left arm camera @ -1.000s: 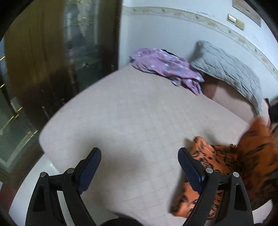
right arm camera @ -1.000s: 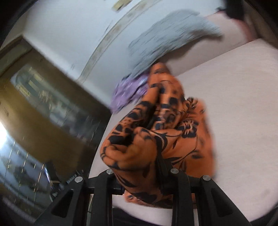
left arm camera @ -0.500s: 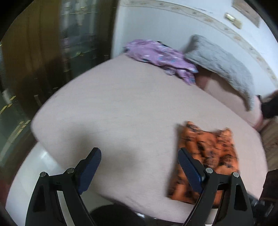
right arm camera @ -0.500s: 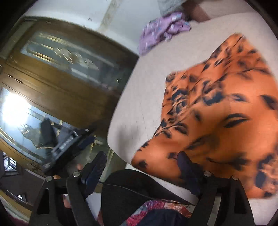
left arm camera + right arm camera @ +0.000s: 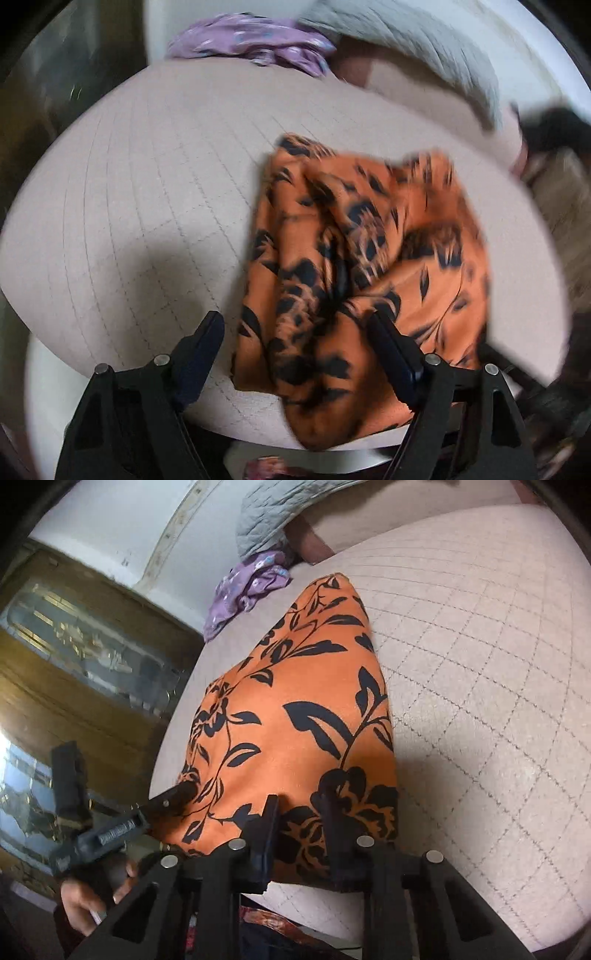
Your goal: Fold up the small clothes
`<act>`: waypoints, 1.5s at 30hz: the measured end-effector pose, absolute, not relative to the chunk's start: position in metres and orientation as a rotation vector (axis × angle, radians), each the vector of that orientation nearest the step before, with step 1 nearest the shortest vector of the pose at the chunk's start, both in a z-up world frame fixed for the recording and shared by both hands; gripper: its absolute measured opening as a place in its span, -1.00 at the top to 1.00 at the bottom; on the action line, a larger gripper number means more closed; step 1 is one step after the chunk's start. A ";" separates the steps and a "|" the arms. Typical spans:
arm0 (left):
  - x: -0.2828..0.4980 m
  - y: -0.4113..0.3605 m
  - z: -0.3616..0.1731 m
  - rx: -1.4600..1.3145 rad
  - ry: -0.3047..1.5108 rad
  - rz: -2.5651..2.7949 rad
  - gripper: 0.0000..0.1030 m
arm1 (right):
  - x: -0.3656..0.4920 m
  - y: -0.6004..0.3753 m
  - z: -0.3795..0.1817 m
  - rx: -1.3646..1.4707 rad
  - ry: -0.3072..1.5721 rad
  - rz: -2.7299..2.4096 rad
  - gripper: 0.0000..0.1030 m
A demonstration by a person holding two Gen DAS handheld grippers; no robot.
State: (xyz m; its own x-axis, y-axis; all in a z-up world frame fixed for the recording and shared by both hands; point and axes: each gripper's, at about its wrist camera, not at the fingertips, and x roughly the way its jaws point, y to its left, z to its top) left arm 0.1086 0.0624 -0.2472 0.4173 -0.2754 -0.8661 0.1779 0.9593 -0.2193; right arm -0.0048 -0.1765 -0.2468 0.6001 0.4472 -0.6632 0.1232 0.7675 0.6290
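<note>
An orange garment with black flower print (image 5: 354,258) lies on the beige quilted bed (image 5: 147,192), rumpled, its near end over the bed's front edge. My left gripper (image 5: 295,347) is open, its fingers on either side of the garment's near left part. In the right wrist view the garment (image 5: 295,716) lies flat. My right gripper (image 5: 299,812) is narrowed on the garment's near edge, cloth between the fingers. The left gripper (image 5: 110,827) shows there too, at the garment's left corner.
A purple garment (image 5: 251,40) lies crumpled at the far side of the bed, next to a grey quilted pillow (image 5: 406,40). A dark wood and glass cabinet (image 5: 74,672) stands left of the bed. White wall behind.
The orange garment was lifted and bunched in my right gripper, then spread onto the bed. My left gripper has moved right to the garment's near edge. My right gripper opened, then closed on the hem.
</note>
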 end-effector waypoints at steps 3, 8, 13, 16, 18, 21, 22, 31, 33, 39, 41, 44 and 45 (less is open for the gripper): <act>0.127 0.067 -0.215 -0.081 1.018 -0.273 -0.58 | 0.001 -0.179 -0.252 0.699 0.927 0.225 0.62; 0.178 0.038 -0.211 -0.080 1.079 -0.368 -0.44 | -0.004 -0.190 -0.258 0.747 0.877 0.291 0.65; 0.219 0.011 -0.247 -0.167 1.244 -0.417 0.36 | -0.004 -0.190 -0.257 0.756 0.876 0.310 0.65; 0.217 0.006 -0.256 -0.146 1.275 -0.393 0.34 | -0.004 -0.190 -0.257 0.764 0.874 0.319 0.65; 0.218 0.004 -0.255 -0.169 1.273 -0.411 0.32 | -0.004 -0.193 -0.259 0.784 0.876 0.329 0.65; 0.224 0.005 -0.256 -0.201 1.278 -0.395 0.62 | -0.004 -0.197 -0.261 0.802 0.878 0.342 0.65; 0.226 0.005 -0.255 -0.201 1.274 -0.404 0.81 | -0.003 -0.197 -0.261 0.800 0.878 0.344 0.65; 0.239 -0.005 -0.199 -0.009 1.107 -0.460 0.89 | -0.005 -0.196 -0.260 0.785 0.867 0.356 0.65; 0.244 -0.010 -0.191 0.064 1.073 -0.445 0.90 | -0.005 -0.192 -0.260 0.763 0.861 0.360 0.65; 0.263 -0.005 -0.224 0.330 0.942 -0.191 1.00 | -0.005 -0.182 -0.261 0.714 0.851 0.358 0.64; 0.273 0.014 -0.244 0.298 0.978 -0.129 1.00 | -0.006 -0.180 -0.262 0.703 0.848 0.353 0.64; 0.261 0.038 -0.240 0.120 1.012 -0.201 1.00 | -0.009 -0.174 -0.258 0.666 0.837 0.345 0.64; 0.251 0.040 -0.232 0.117 0.999 -0.234 1.00 | -0.010 -0.173 -0.258 0.656 0.834 0.343 0.63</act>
State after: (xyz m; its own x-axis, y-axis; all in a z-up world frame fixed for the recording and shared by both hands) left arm 0.2506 0.0397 -0.2323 0.5190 -0.1416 -0.8429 0.2480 0.9687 -0.0100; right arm -0.0098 -0.1727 -0.2575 0.6337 0.5228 -0.5703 -0.0301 0.7532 0.6571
